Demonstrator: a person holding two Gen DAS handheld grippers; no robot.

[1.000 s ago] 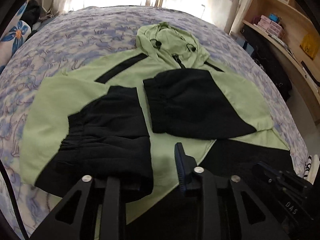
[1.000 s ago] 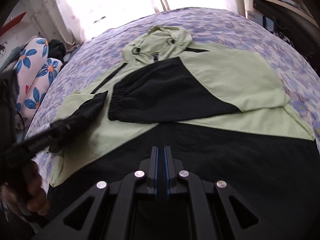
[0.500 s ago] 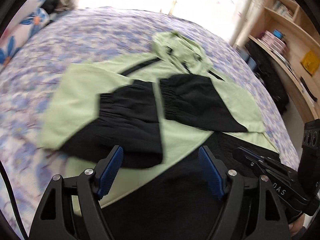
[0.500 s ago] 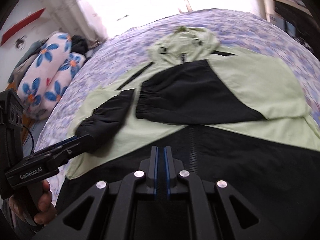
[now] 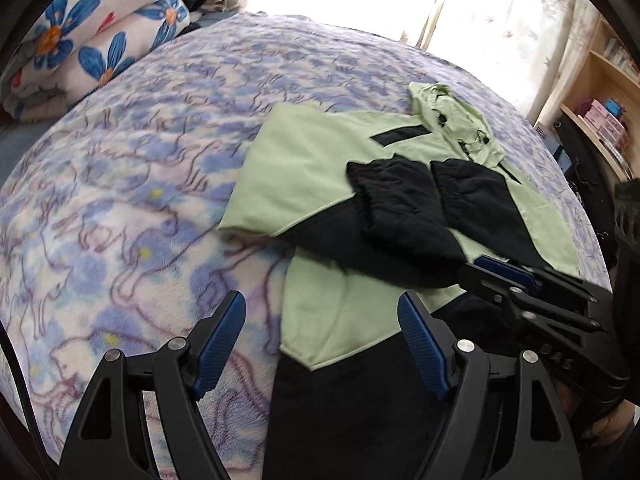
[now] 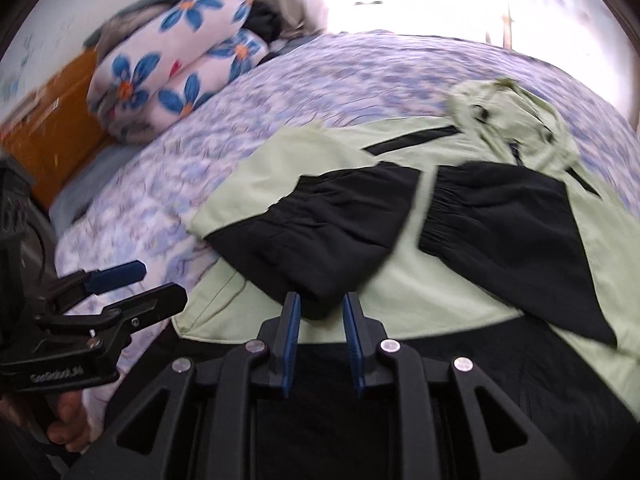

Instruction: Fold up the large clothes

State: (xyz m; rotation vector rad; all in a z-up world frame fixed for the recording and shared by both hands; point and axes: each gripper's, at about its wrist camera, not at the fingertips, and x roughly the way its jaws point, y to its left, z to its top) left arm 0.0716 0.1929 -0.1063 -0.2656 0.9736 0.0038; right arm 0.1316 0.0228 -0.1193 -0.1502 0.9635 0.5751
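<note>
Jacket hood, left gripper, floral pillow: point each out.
jacket hood (image 5: 456,120): left wrist view, middle of the green hood.
left gripper (image 5: 322,346): left wrist view, gap midway between the blue pads.
floral pillow (image 6: 172,56): right wrist view, upper roll's side.

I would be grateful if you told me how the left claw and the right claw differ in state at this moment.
The left claw stands wide open, its blue pads far apart; the right claw shows only a narrow gap. The left claw hangs over the purple-patterned fleece blanket at the edge of the green-and-black hooded jacket; the right claw hangs over the jacket itself. Both have just been opening, and both hold nothing.
</note>
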